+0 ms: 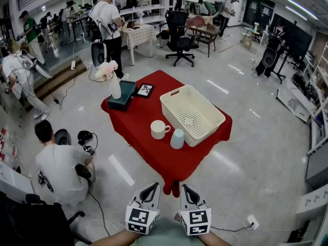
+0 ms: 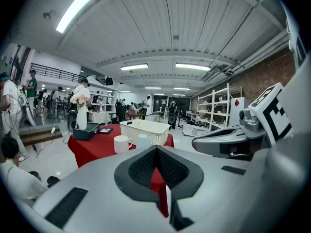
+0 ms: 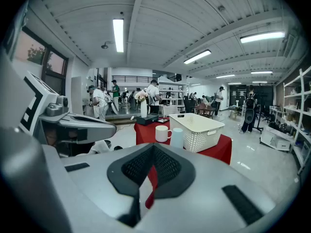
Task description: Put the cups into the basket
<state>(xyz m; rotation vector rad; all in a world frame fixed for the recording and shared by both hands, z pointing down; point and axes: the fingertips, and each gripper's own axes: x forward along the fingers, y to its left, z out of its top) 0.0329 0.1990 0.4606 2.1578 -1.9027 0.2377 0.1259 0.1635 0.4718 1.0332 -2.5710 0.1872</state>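
The left gripper [image 1: 152, 186] is held low in front of the person, its jaws pressed together with nothing between them. On the red-clothed table [image 1: 137, 123], well apart from both grippers, a white ceramic mug with a handle [image 1: 159, 129] is set upright. Just to its right stands a pale blue plastic cup [image 1: 177, 138], just beside the cream perforated plastic basket [image 1: 193, 116]; both cups are outside it. The right gripper [image 1: 185, 187] is likewise closed on nothing.

Glossy pale floor [image 1: 256, 158], ribbed white ceiling [image 2: 184, 23] with strip lights [image 2: 74, 11], shelving [image 2: 216, 108] along a brick wall [image 2: 265, 76].
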